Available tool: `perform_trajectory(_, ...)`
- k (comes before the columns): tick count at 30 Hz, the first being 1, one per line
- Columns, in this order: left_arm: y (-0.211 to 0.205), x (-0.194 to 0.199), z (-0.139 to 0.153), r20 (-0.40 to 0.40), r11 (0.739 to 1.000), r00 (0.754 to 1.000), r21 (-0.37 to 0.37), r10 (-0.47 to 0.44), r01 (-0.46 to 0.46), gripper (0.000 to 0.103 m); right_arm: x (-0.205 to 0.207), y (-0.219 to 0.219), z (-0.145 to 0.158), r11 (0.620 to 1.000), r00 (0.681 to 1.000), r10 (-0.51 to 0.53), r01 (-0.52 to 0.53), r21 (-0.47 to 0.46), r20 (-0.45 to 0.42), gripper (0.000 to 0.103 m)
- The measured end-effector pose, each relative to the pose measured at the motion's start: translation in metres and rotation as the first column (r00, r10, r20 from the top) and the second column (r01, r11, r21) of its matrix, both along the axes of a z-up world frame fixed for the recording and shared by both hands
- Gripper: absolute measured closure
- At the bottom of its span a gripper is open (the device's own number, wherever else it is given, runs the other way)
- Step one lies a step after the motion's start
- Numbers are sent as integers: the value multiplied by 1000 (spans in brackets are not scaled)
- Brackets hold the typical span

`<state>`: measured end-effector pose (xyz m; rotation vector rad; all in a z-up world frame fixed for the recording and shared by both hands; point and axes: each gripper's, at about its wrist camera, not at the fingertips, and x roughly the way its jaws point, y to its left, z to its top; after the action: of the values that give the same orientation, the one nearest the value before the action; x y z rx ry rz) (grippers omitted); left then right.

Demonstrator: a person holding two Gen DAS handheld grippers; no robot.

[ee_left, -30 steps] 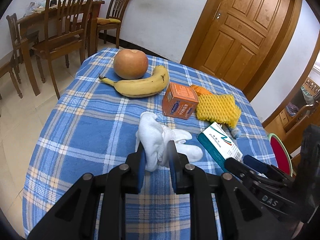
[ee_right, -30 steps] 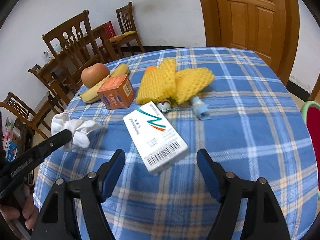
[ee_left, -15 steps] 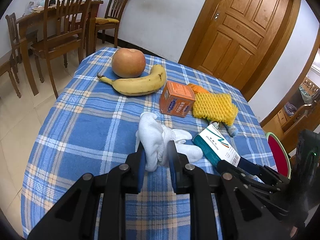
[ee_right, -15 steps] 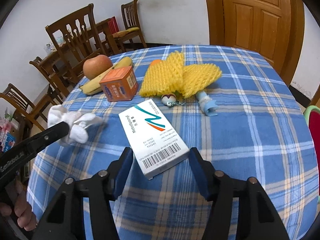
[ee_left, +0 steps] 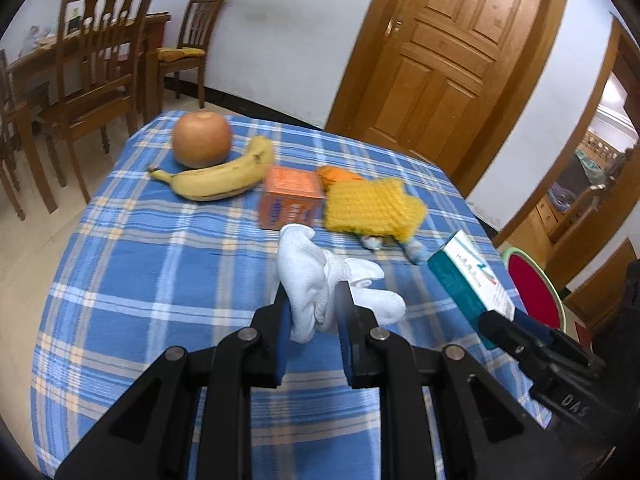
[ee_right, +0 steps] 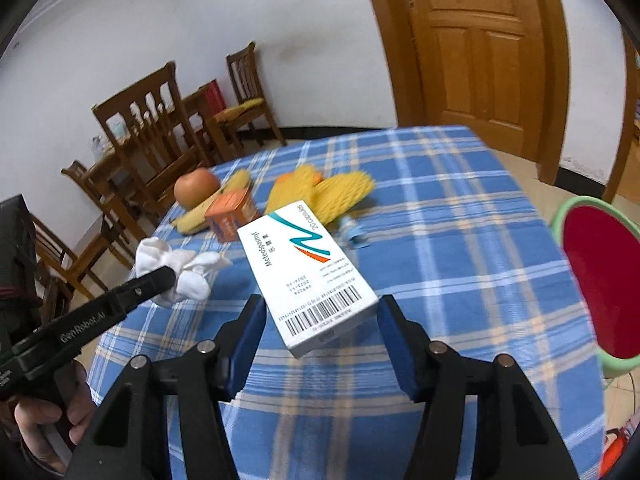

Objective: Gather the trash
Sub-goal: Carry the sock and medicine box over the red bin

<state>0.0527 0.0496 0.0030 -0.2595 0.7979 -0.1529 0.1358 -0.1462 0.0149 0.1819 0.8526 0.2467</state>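
Observation:
My left gripper [ee_left: 314, 308] is shut on a crumpled white tissue [ee_left: 320, 280] and holds it above the blue plaid table [ee_left: 140, 260]; it also shows in the right wrist view [ee_right: 176, 266]. My right gripper [ee_right: 320, 320] is shut on a white and teal medicine box [ee_right: 306, 272], lifted off the table and tilted; the box also shows in the left wrist view [ee_left: 468, 276]. On the table lie yellow foam fruit netting [ee_left: 372, 208], an orange carton [ee_left: 290, 198] and a small blue scrap [ee_right: 354, 234].
An apple [ee_left: 202, 140] and a banana [ee_left: 220, 178] lie at the table's far left. A red bin with a green rim [ee_right: 600, 284] stands on the floor right of the table. Wooden chairs [ee_left: 96, 80] and a door [ee_left: 452, 60] stand behind.
My right gripper has closed on the medicine box and lifted it off the table. My left gripper has raised the tissue a little.

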Motion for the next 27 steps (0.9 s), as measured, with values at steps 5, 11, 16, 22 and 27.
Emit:
perform_trajectory(5, -29, 2, 5, -3, 997, 997, -5, -71, 71, 83, -13, -28, 13, 997, 997, -74, 74, 9, 36, 42)
perform_trajectory(11, -66, 5, 12, 6, 990, 990, -11, -143, 143, 83, -28, -65, 25, 988, 986, -155, 153, 32, 66, 42)
perform_trajectory(16, -96, 8, 18, 9, 980, 980, -9, -201, 201, 83, -39, -95, 31, 975, 971, -222, 219, 47, 88, 42)
perform_trajectory(22, -131, 7, 24, 17, 965, 965, 5, -263, 263, 83, -50, -127, 34, 955, 951, -295, 289, 72, 96, 42)
perform_trajectory(27, -156, 9, 28, 19, 952, 951, 10, -307, 307, 83, -59, -147, 35, 938, 933, -345, 338, 76, 105, 42)
